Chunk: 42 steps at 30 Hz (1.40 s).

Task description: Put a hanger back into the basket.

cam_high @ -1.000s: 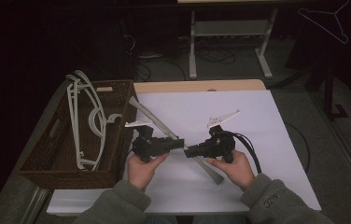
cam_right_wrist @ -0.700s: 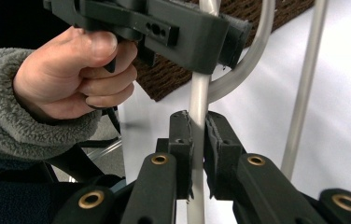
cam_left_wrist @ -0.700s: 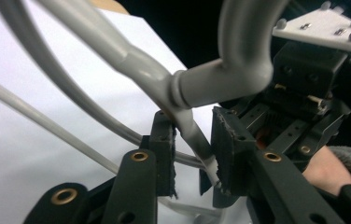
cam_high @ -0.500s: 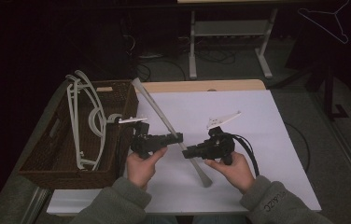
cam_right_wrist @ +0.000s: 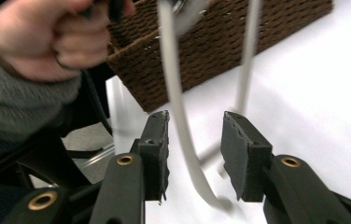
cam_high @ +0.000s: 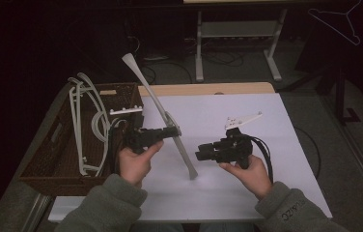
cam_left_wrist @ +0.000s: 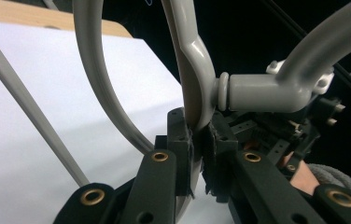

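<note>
A white plastic hanger (cam_high: 150, 96) is held steeply tilted over the white table (cam_high: 276, 183), its top end past the far edge and its low end near the sheet. My left gripper (cam_high: 172, 131) is shut on it; in the left gripper view the jaws (cam_left_wrist: 200, 140) pinch the hanger (cam_left_wrist: 190, 60) just below the hook joint. My right gripper (cam_high: 201, 155) is open beside the lower arm. In the right gripper view the blurred hanger arm (cam_right_wrist: 176, 93) runs down between its spread jaws (cam_right_wrist: 194, 140), not clamped.
A brown wicker basket (cam_high: 49, 159) stands at the table's left with several white hangers (cam_high: 80, 121) leaning in it; it shows behind the hanger as a basket (cam_right_wrist: 220, 42). A metal stand (cam_high: 237, 29) and a thin wire hanger (cam_high: 336, 21) are beyond the table.
The left gripper has swung the hanger from lying low over the table to steeply upright, its top end rising past the far edge. The right gripper has barely moved.
</note>
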Motion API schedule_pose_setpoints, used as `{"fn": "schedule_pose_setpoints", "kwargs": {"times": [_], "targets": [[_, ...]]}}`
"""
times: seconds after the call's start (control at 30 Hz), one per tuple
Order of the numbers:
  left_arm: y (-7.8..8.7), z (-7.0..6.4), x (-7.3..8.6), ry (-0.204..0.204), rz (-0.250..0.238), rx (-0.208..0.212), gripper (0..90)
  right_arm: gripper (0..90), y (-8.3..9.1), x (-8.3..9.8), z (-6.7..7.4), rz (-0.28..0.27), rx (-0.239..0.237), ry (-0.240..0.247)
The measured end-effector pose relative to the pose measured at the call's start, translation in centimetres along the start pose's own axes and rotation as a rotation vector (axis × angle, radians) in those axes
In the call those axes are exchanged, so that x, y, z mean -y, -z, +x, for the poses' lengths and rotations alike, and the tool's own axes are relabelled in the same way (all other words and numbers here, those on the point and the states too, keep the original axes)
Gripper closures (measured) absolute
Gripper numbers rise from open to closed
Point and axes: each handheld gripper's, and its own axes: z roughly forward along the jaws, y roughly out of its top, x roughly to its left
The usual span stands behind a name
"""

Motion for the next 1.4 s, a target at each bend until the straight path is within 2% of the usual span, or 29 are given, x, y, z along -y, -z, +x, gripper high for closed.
{"fn": "schedule_pose_setpoints", "kwargs": {"times": [0.17, 0.23, 0.33, 0.53, 0.7, 0.83, 1.03, 1.1, 1.2, 1.27, 1.4], "targets": [[2.2, -0.1, -1.9, -0.002, 0.001, -0.021, 82.8, 57.9, 0.9, 0.2, -0.5, 0.007, 0.042, 0.004], [3.4, 0.2, -2.6, 0.024, -0.012, -0.021, 82.8, 56.6, 1.2, 0.3, -0.7, 0.009, 0.055, 0.002], [5.1, 0.4, -3.6, 0.03, -0.024, -0.031, 82.8, 55.2, 1.9, 0.6, -1.2, 0.015, 0.088, -0.005], [7.3, 0.9, -4.7, 0.063, -0.046, -0.048, 82.8, 49.3, 3.1, 1.4, -2.2, 0.035, 0.168, -0.011], [8.8, 1.6, -5.2, 0.075, -0.06, -0.063, 82.8, 43.1, 4.6, 1.8, -3.1, 0.042, 0.239, -0.031], [9.8, 1.8, -5.7, 0.082, -0.057, -0.082, 82.8, 40.2, 5.8, 2.2, -3.8, 0.043, 0.278, -0.062], [12.1, 2.2, -6.8, 0.104, -0.066, -0.1, 82.8, 38.4, 7.1, 2.6, -4.4, 0.031, 0.309, -0.08], [13.0, 2.4, -7.2, 0.112, -0.071, -0.085, 82.8, 37.5, 7.3, 2.7, -4.6, 0.027, 0.312, -0.085], [14.3, 2.5, -7.6, 0.113, -0.072, -0.1, 82.8, 36.8, 7.5, 2.8, -4.8, 0.028, 0.319, -0.086], [15.3, 2.7, -7.8, 0.129, -0.087, -0.102, 82.8, 36.3, 7.6, 2.8, -4.9, 0.03, 0.32, -0.089], [17.5, 3.3, -8.1, 0.14, -0.113, -0.134, 82.8, 35.7, 7.9, 3.0, -5.1, 0.022, 0.326, -0.094]]}}
